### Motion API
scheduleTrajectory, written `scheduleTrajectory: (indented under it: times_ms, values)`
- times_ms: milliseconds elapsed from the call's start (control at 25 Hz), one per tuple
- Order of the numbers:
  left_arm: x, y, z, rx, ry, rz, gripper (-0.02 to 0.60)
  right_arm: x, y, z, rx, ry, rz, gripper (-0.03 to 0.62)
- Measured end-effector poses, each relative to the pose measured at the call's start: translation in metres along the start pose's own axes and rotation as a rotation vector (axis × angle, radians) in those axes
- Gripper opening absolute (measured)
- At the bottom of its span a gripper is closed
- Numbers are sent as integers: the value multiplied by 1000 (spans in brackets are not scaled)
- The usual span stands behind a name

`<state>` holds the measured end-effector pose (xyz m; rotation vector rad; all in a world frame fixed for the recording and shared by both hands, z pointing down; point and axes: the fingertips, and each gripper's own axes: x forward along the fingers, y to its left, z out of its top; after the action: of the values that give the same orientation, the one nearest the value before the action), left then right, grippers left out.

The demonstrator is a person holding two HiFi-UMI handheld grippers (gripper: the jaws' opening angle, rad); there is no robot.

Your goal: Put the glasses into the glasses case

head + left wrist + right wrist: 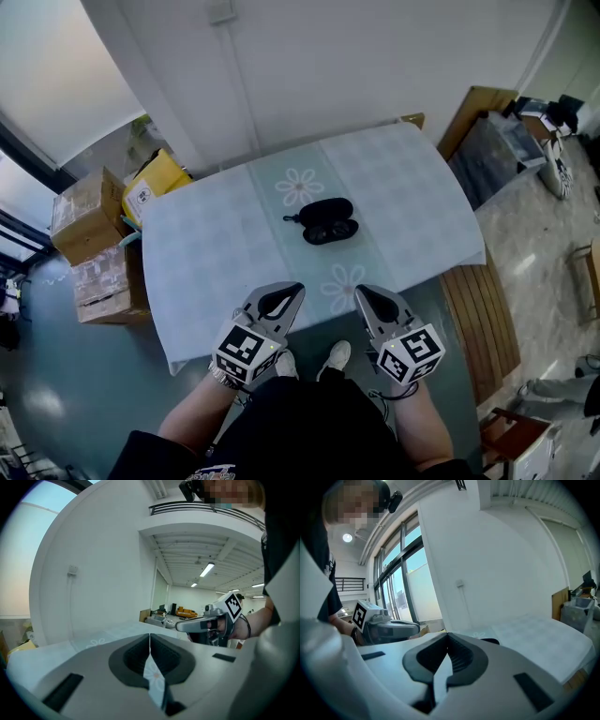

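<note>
Step in hand: approach, with nothing grasped yet. My left gripper (284, 300) has its jaws pressed together with nothing between them. My right gripper (373, 302) is the same, closed and empty. Both hang over the near edge of the table (206, 262), well apart from the work.

The black glasses case (324, 221) lies open mid-table on the flowered cloth (412, 187). Something dark sits in or against its near half. I cannot tell whether that is the glasses or only the shell.

Judgement: the task is at its start. The next move calls for spreading one claw, advancing to the case, and confirming where the glasses lie before gripping.
</note>
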<state>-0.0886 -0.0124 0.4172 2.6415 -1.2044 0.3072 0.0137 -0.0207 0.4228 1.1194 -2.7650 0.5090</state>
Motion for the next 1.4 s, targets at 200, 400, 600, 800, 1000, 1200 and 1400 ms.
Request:
scheduleTrajectory:
  times_ms: [200,400,600,800,1000,1200,1400]
  values:
    - [-16,7,-6,-7,-8,-36,29,-3,20,-11,7,6,-49,23]
    - [-29,12,-13,-10,-9,-71,29,-2,36,-20,15,8,-87,23]
    - [-38,13,-15,-4,-11,-96,29,-3,49,-24,17,3,-112,23]
    - [-44,13,-15,-3,-22,-114,29,-5,57,-27,10,0,-127,23]
    - [-51,10,-16,-1,-25,-121,29,-9,63,-27,9,-9,-133,23]
    - [-55,5,-17,8,-17,-134,29,-12,67,-28,9,-16,-139,23]
    - [-55,-1,-17,17,-14,-143,29,-17,68,-30,14,-18,-143,23]
